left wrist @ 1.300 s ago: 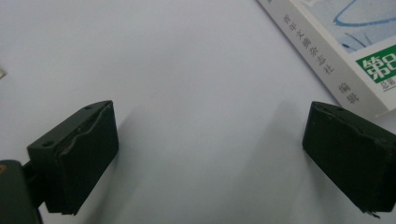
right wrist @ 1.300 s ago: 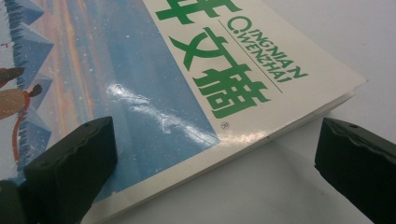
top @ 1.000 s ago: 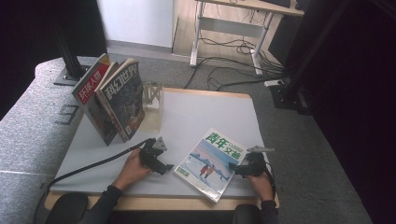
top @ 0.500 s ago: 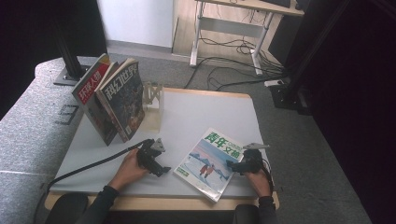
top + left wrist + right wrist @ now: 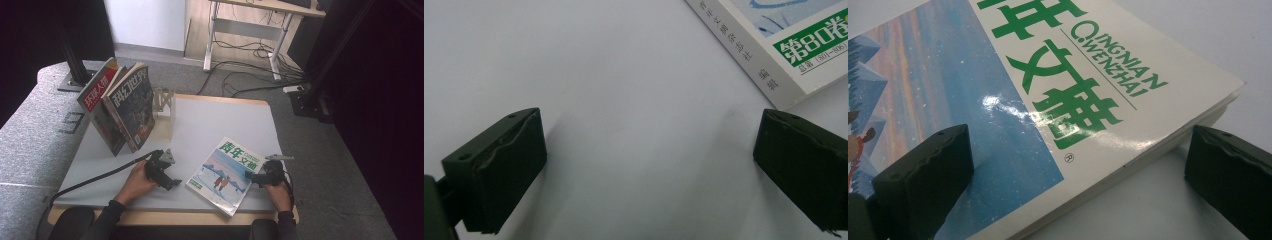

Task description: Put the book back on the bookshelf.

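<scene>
Glossy green-titled magazine with a blue-and-white cover (image 5: 226, 176) lies flat at lower centre of the white table (image 5: 215, 120). Right gripper (image 5: 256, 177), jaws spread wide, straddles its right edge. Left gripper (image 5: 172, 183), also spread, holds nothing just beside its left corner. Two upright magazines (image 5: 120, 112) lean at upper left.

A lab or office workroom set up for recording: a white-topped table (image 5: 220, 120) stands on grey carpet (image 5: 320, 165), black camera-rig posts (image 5: 75, 50) rise beside it, loose cables (image 5: 240, 80) trail across the floor, and a white-legged desk (image 5: 245, 30) stands behind against a pale wall (image 5: 145, 22).
</scene>
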Action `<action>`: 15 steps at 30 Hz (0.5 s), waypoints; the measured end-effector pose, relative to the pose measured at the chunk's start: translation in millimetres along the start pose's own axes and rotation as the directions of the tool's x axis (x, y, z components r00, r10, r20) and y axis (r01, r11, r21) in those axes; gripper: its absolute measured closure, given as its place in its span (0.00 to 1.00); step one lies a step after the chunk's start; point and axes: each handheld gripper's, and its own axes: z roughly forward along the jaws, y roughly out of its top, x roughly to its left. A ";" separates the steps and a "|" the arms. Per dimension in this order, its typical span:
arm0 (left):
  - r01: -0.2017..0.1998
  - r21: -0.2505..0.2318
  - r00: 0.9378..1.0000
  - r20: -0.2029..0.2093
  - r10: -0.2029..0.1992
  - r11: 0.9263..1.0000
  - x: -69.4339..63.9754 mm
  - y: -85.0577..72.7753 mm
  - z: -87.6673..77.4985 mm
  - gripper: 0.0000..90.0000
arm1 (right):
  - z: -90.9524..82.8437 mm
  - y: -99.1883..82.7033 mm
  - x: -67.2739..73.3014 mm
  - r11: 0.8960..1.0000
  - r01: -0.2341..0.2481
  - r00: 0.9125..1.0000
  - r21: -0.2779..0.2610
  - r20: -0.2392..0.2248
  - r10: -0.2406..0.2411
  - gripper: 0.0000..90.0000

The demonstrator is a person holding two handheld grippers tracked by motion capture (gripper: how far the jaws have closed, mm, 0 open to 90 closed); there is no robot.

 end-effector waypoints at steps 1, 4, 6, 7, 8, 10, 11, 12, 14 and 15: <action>0.000 0.000 1.000 0.002 0.000 1.000 0.2 0.1 0.0 0.00 | 0.2 0.2 -0.1 1.000 0.001 1.000 0.000 -0.002 -0.001 0.00; 0.006 -0.004 1.000 0.006 -0.006 1.000 0.4 0.1 0.1 0.00 | 1.0 0.2 -0.2 1.000 0.003 1.000 -0.006 -0.006 -0.003 0.00; 0.008 -0.003 1.000 0.010 -0.008 1.000 1.0 0.3 -0.3 0.01 | 1.9 0.6 -0.6 1.000 0.009 1.000 -0.009 -0.012 -0.009 0.00; 0.009 -0.004 1.000 0.010 -0.009 1.000 1.3 0.4 -0.4 0.01 | 2.6 0.9 -0.7 1.000 0.010 1.000 -0.011 -0.015 -0.010 0.00; 0.010 -0.003 1.000 0.011 -0.010 1.000 1.6 0.5 -0.6 0.01 | 3.6 1.6 -0.7 1.000 0.013 1.000 -0.014 -0.018 -0.013 0.00; 0.010 0.000 1.000 0.008 -0.010 1.000 2.3 0.5 -0.9 0.01 | 6.2 3.9 -0.2 1.000 0.020 1.000 -0.014 -0.024 -0.020 0.00; 0.012 0.003 1.000 0.004 -0.012 1.000 2.9 0.4 -1.4 0.01 | 7.9 5.4 0.1 1.000 0.026 0.999 -0.014 -0.026 -0.026 0.00; 0.012 0.006 1.000 0.003 -0.012 1.000 3.7 0.1 -2.0 0.01 | 9.6 7.0 0.6 1.000 0.028 0.999 -0.013 -0.028 -0.028 0.00; 0.018 0.006 1.000 -0.001 -0.018 1.000 5.1 -1.1 -3.8 0.01 | 13.4 10.6 1.9 0.999 0.034 0.999 -0.011 -0.033 -0.034 0.00; 0.022 0.006 1.000 -0.003 -0.022 1.000 5.9 -1.8 -5.1 0.01 | 15.6 12.4 2.4 0.999 0.040 0.998 -0.012 -0.038 -0.040 0.00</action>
